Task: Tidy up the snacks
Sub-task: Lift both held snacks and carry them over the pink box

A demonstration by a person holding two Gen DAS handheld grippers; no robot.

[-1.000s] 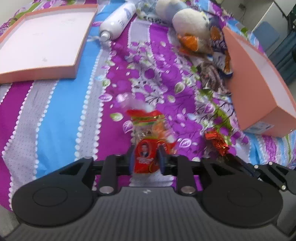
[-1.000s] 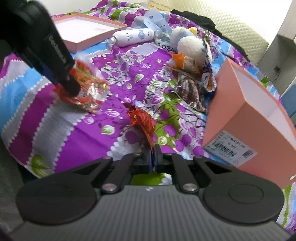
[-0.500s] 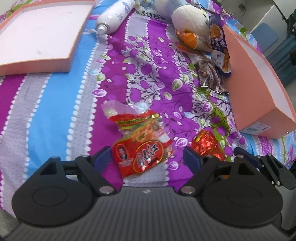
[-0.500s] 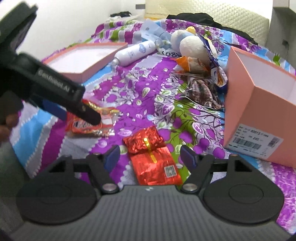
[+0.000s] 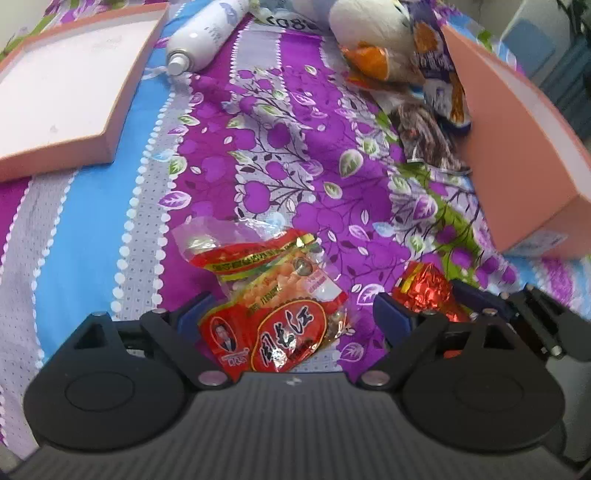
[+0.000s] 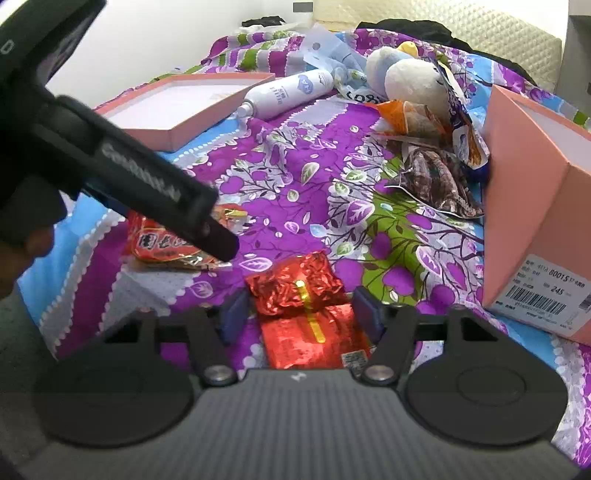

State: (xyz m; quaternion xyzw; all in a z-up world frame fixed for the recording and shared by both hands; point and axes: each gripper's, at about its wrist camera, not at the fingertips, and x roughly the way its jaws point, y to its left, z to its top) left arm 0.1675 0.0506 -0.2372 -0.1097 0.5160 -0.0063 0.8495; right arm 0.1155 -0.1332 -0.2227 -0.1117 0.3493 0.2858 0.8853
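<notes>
A red and clear snack bag [image 5: 273, 299] lies on the purple floral bedspread between the spread fingers of my open left gripper [image 5: 291, 317]; it also shows in the right wrist view [image 6: 162, 247]. A red foil snack packet [image 6: 306, 306] lies between the spread fingers of my open right gripper [image 6: 301, 319]; it also shows in the left wrist view [image 5: 424, 288]. A brown snack bag [image 6: 439, 181], an orange one [image 6: 406, 114] and a blue-white one [image 6: 461, 125] lie beside the upright pink box [image 6: 528, 206].
A shallow pink box lid [image 5: 62, 92] lies at the far left. A white spray bottle [image 5: 207, 33] and a plush toy [image 6: 410, 81] lie at the back. The left gripper's body [image 6: 110, 162] crosses the right wrist view.
Both grippers opened and let go of their snacks, which now lie flat on the bedspread. Both grippers have drawn back slightly.
</notes>
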